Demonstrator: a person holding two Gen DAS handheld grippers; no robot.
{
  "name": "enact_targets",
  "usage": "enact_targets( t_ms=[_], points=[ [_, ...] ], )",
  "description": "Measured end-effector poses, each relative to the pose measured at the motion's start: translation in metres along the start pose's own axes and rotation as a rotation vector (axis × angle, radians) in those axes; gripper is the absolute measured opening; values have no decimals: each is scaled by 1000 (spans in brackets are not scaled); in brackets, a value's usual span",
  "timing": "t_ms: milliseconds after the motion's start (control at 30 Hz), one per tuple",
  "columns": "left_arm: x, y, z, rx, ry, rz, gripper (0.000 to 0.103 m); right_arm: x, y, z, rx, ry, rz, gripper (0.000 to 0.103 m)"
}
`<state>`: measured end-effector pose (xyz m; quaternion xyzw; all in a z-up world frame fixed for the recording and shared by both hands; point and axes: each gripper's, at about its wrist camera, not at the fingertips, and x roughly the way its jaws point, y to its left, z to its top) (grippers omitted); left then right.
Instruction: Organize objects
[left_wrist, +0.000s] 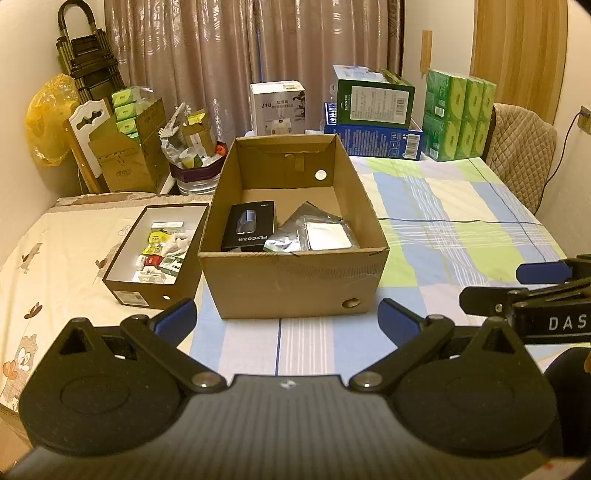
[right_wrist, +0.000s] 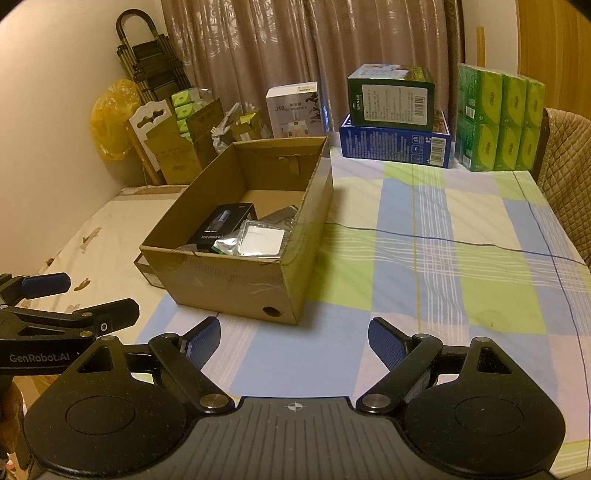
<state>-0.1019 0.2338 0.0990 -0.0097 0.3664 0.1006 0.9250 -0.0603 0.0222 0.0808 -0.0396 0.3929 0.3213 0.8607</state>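
We hold the left black two-finger gripper with blue pads (left_wrist: 288, 317) and the right black two-finger gripper with blue pads (right_wrist: 294, 341) side by side, both tilted downward, jaws spread wide, gripping nothing.

a cardboard box (left_wrist: 295, 273) holding a black carton (left_wrist: 249, 227) sits beside a smaller dark box (left_wrist: 147, 291).

Small items in dark shoebox (left_wrist: 125, 291) indistinct.
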Motion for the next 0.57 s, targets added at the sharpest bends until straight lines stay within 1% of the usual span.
enact_targets(
  t_ms=[367, 467, 567],
  points=[
    [1, 2, 2, -1, 6, -7, 103, 2, -1, 0, -3, 5, 6, 85],
    [1, 1, 0, 4, -7, 6, 103, 3, -1, -1, -3, 8, 9, 85],
    [1, 0, -1, 0, -15, 4, 103, 3, -1, 0, -2, 8, 8, 85]
  ],
)
